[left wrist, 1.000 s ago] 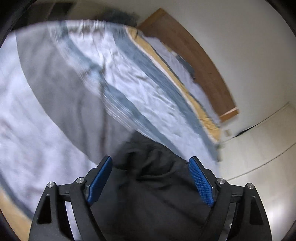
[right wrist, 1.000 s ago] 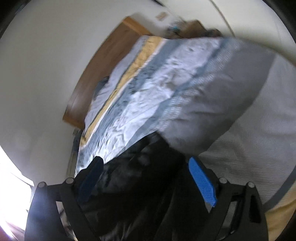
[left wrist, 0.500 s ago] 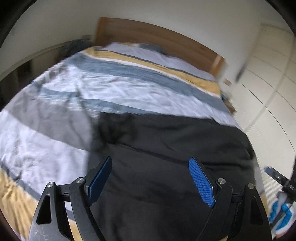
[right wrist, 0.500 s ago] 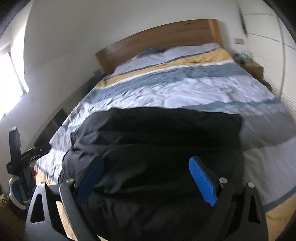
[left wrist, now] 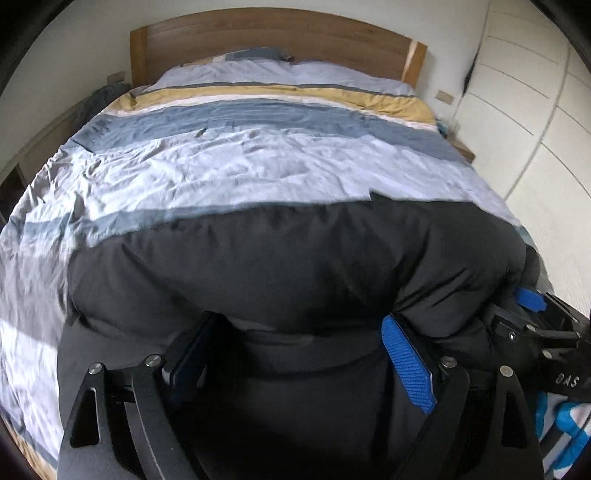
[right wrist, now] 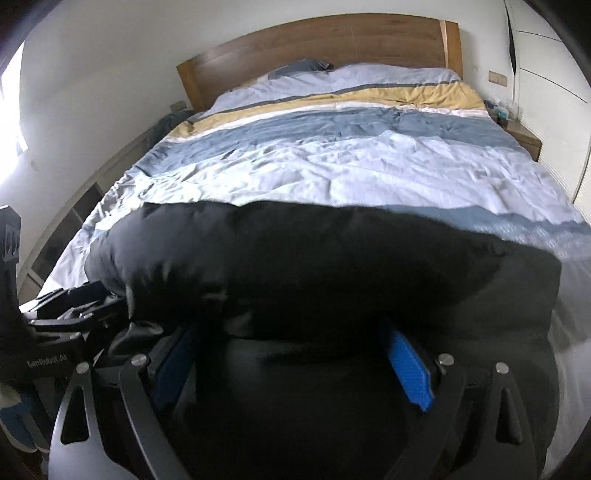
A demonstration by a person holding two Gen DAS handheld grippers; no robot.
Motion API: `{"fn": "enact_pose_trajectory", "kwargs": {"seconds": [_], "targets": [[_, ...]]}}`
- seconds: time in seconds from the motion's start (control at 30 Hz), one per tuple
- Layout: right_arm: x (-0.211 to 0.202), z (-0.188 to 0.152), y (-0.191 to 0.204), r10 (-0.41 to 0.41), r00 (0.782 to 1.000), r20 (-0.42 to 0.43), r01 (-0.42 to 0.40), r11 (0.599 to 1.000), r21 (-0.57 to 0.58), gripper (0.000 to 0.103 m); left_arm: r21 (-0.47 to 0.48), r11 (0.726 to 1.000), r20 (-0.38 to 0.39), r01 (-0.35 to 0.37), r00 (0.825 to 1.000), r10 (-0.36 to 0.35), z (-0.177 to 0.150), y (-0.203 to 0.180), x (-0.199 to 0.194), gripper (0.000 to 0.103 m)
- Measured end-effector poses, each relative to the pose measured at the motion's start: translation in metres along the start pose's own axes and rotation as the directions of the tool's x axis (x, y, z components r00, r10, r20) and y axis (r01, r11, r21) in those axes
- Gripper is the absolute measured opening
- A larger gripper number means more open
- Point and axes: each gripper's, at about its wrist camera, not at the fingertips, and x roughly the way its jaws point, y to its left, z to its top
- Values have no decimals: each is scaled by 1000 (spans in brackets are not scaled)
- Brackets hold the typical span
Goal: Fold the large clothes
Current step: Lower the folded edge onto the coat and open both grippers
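Note:
A black padded jacket lies across the foot of the bed, bunched into a thick roll. My left gripper stands at its near edge. Its jaws are wide and opening, with jacket fabric filling the gap and no pinch showing. In the right wrist view the jacket bulges over the tips of my right gripper. This gripper's jaws are also wide, with fabric between them. The two grippers sit side by side. The right gripper shows at the left view's right edge, and the left gripper at the right view's left edge.
The bed's striped duvet in blue, white and yellow runs back to a wooden headboard. White wardrobe doors line the right side, with a small nightstand beside them. A low shelf runs along the left wall.
Both views have rolled upright and swung to face the headboard. The jacket, lying flatter half a second ago, now bulges up in front of both grippers, which have come close together.

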Motion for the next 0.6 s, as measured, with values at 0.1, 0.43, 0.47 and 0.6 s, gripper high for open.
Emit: {"fn": "enact_pose_trajectory", "kwargs": {"seconds": [0.1,0.43,0.47,0.6], "targets": [[29,15,-13,-16,1000,-24,16,1000,23,94,-19,998,-24,-58,998,58,16,2,30,95],[95,39,-34,-85,992,-93,87,996,20,103,-50,993,-135,-106,986,99,45,10,99,103],[97,40,-36,-85,992,-96,88,996,24,103,-51,993,-139,-106,985,98,46,11,102,103],[102,41,-40,-70,992,-108,74,997,38,103,-75,994,-150,-82,986,70,46,15,104,103]]}}
